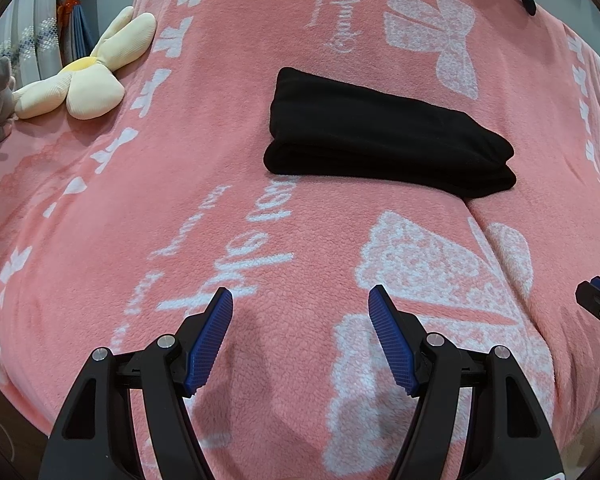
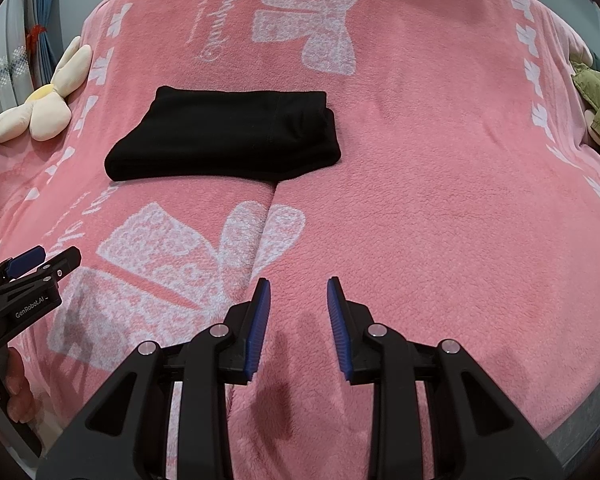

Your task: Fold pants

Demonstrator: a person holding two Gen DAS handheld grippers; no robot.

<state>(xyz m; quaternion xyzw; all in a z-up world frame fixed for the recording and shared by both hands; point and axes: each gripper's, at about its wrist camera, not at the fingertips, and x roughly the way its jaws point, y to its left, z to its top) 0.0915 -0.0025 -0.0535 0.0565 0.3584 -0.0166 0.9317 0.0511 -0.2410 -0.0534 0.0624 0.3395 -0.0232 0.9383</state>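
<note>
Two grippers hang back over the bed, and neither one has anything in it. On the left gripper the blue fingers are spread wide, released, nothing but pink fleece showing between them. The right gripper has its fingers set narrower, yet there's a clear gap and bare blanket in it, so that one's empty too. Both sit at the near edge, pointing down and forward, well apart from the garment.

And there's the garment: the black pants lie out in the middle of the pink blanket, stacked in a compact, layered bundle with rounded folded edges facing the cameras. From the right wrist view a seam or waistband line shows near its right end. It looks finished, I'd say, which would explain why both tools are drawn off and let go.

Off to the left a cream flower-shaped plush rests by the curtain, clear of the work area; an olive padded item sits at the far right edge.
</note>
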